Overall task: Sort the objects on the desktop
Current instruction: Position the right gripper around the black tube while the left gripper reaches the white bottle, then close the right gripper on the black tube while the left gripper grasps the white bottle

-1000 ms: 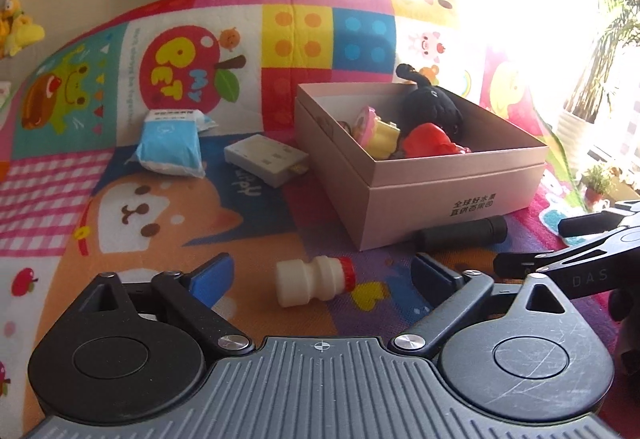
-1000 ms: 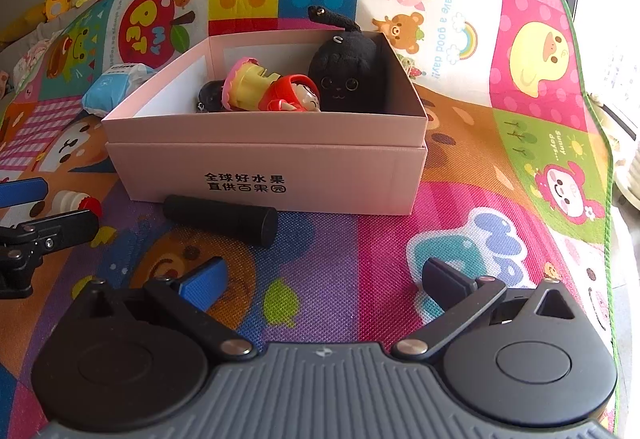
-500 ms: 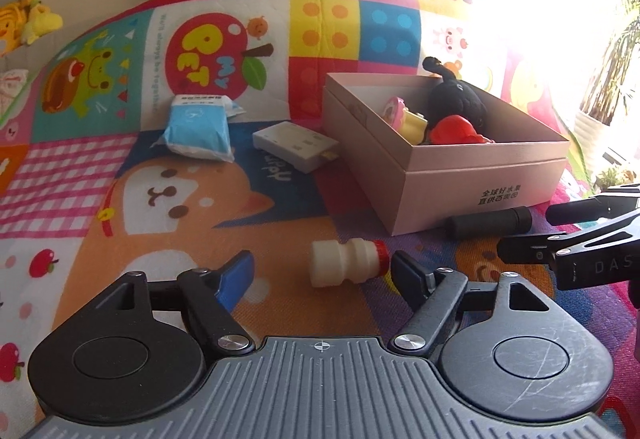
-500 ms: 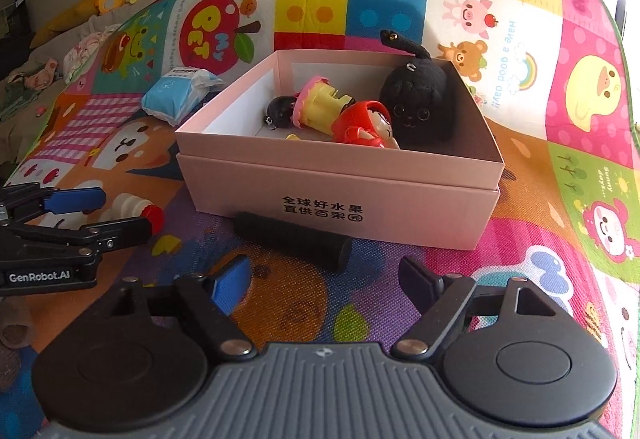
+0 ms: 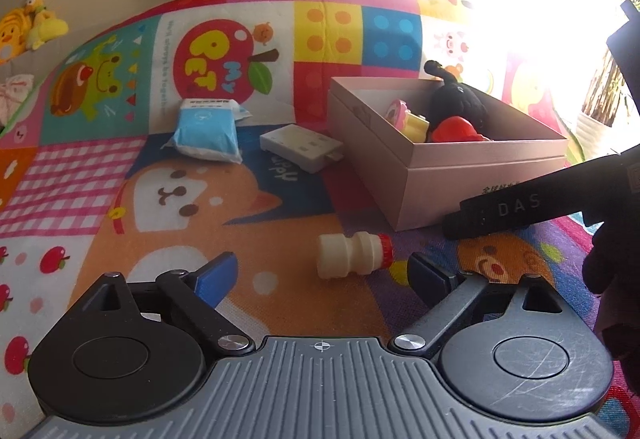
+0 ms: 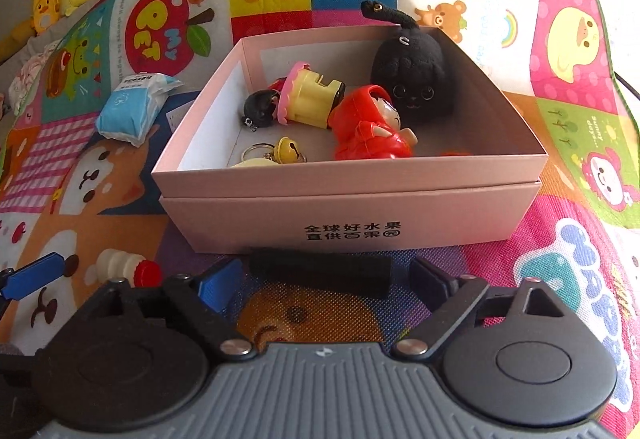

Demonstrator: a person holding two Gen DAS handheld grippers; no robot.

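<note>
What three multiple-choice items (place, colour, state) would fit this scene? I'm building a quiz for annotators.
1. Where does the black cylinder lie?
A. in the box
B. on the mat in front of the box
C. on the blue packet

2. What colour is the bottle's cap?
A. red
B. green
C. white

3. How is the bottle posed?
A. upright
B. on its side
C. held in a hand-held gripper

Answers: 1 B, it lies against the front wall of the box; 2 A, the cap is red; 3 B, it lies flat on the mat, untouched.
</note>
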